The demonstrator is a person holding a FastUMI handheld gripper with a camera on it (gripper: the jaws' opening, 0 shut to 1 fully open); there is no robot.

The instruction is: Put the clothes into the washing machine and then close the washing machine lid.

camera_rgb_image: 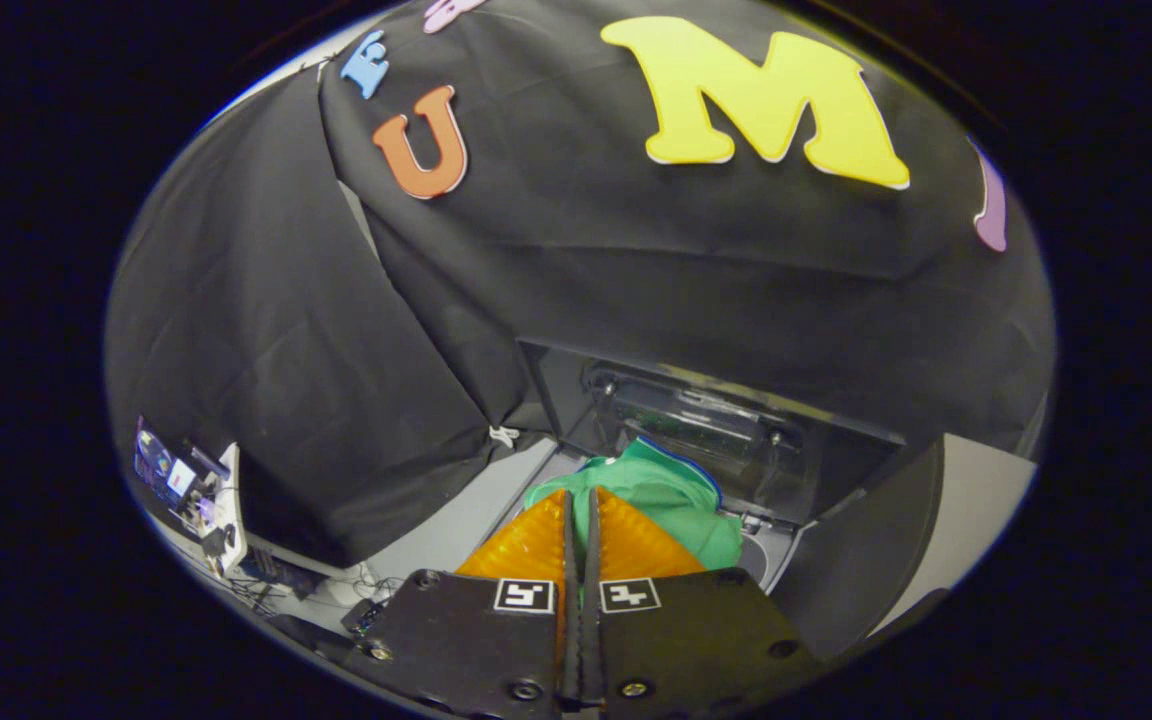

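A green garment [677, 496] with a blue edge hangs bunched just ahead of my fingers, over the open top of the washing machine [477, 522]. My gripper [581, 493] is shut, and a thin strip of the green cloth shows pinched between the two fingers. Beyond the garment the machine's see-through lid [704, 424] stands raised against the back. A curved piece of the drum opening [768, 557] shows under the cloth to the right; the inside of the drum is hidden.
Black cloth walls stand close behind and to the left of the machine. A grey panel [977, 497] rises on the right. Low on the left are a white desk [223, 500] with small items and cables on the floor [277, 592].
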